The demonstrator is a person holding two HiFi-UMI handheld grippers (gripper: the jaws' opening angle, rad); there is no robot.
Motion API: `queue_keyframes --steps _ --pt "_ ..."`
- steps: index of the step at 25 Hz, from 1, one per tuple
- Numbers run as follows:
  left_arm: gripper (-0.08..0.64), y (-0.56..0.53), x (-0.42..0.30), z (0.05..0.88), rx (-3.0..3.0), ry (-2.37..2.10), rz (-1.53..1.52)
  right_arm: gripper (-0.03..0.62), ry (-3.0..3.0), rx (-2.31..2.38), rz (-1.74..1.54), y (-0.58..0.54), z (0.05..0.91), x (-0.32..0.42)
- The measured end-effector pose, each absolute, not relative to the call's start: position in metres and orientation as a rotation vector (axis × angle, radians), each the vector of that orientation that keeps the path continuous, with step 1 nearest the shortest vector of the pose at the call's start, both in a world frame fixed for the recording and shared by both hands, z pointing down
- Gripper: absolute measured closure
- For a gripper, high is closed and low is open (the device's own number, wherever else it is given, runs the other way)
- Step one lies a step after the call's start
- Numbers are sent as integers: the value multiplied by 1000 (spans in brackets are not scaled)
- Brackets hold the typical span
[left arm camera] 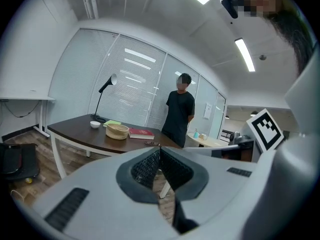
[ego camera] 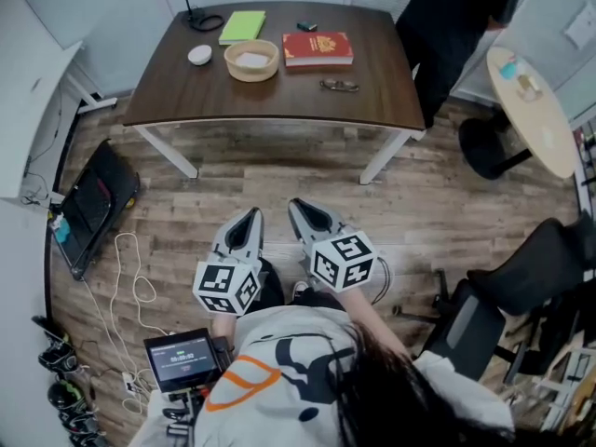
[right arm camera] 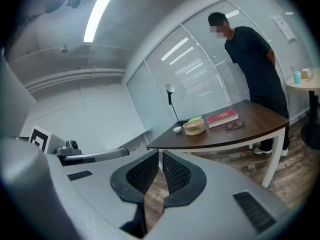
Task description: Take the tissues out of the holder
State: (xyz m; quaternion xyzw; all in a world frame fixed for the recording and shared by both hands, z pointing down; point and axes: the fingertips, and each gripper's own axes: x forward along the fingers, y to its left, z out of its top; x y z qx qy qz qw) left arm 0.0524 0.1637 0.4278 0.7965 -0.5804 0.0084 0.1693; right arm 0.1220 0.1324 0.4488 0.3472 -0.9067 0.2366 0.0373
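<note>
Grey left gripper (ego camera: pixel 250 218): jaws closed tip to tip, nothing between them.
Right gripper (ego camera: pixel 300 210): jaws drawn to a thin slit, empty; both hang over the wood floor (ego camera: pixel 279 189), well short of the surface.
Marker cubes (ego camera: pixel 226 287): black-and-white square patterns.
Screen (ego camera: pixel 182 357): at the person's chest, head view only; figures too small to read.
Holder (ego camera: pixel 251 74): woven bowl on the dark wood surface (ego camera: pixel 279 101), white tissues (ego camera: pixel 253 60) inside, just beside a red book (ego camera: pixel 318 48).
Book cover: gold emblem and lettering, unreadable.
Lamp (left arm camera: pixel 113 78): head shows in both gripper views; head view catches only its base.
Bystander (left arm camera: pixel 180 115): in black, standing beyond the surface.
</note>
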Motion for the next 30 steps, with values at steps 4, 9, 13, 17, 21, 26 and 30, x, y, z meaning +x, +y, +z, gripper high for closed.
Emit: queue_keyframes --steps 4,9,13,17,21,26,30 --pt "560 137 46 427 2286 -1608 15 558 -2759 1106 723 111 450 117" --pt "560 108 15 425 2294 -1583 15 558 -2745 1124 725 82 450 86" --pt "560 83 -19 423 2288 -1581 10 558 -2747 1120 723 59 446 51" --pt "560 62 -49 423 2294 -1563 10 558 -2739 1124 726 40 448 20" --pt "560 41 -75 423 2305 -1537 12 558 -2722 1137 722 21 448 -8" --pt "560 17 -104 424 2316 -1512 9 558 -2712 1159 718 -3 448 -37" --pt "560 4 -119 427 2324 -1471 23 558 -2703 1179 717 -16 449 -55"
